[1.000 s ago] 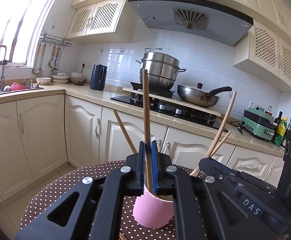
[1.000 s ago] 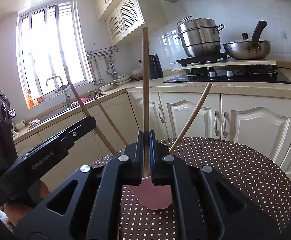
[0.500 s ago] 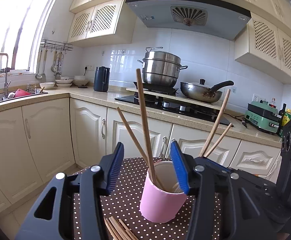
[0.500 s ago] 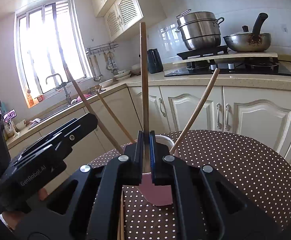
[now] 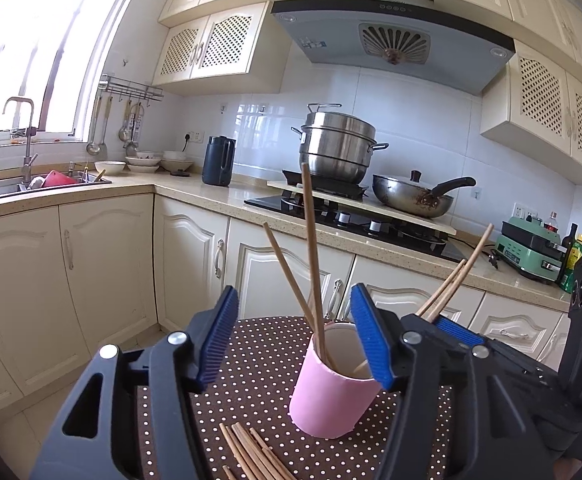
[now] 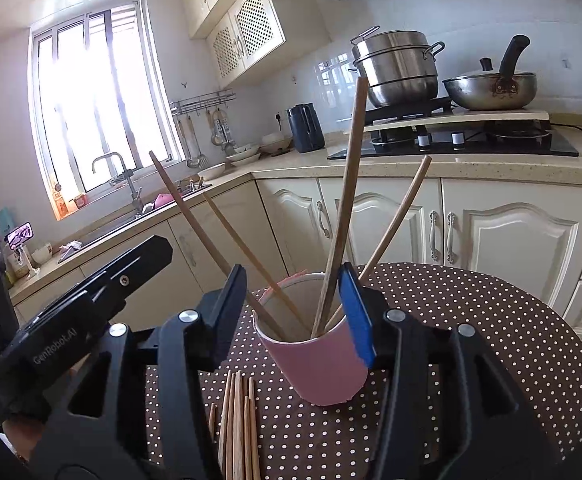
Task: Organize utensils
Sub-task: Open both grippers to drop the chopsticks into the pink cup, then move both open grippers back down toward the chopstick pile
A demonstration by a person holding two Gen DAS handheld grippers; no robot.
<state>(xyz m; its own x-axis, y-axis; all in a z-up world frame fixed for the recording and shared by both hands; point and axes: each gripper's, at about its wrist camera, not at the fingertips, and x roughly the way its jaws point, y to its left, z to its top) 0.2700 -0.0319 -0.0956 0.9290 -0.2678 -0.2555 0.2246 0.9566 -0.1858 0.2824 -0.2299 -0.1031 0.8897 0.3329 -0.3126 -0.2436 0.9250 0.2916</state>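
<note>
Chopsticks (image 5: 313, 256) stand loosely in a pink cup (image 5: 331, 392) on the dotted tablecloth (image 6: 491, 320); I count four or five, leaning apart against the rim. A further bundle (image 6: 237, 428) lies flat on the cloth just in front of the cup.

Left gripper (image 5: 295, 340): jaws opening, nothing pressed between the pads, the cup and its sticks in the gap beyond the tips. Right gripper (image 6: 293, 312): jaws opening likewise; one stick passes close to its blue pad but is not pinched.

Judgement: this is a release step. Both grippers should finish spreading before drawing back, and should withdraw straight and level so that no pad catches a leaning stick and tips the light cup. The loose bundle appears to be next; take a stick near its middle and lower it upright inside the rim.
</note>
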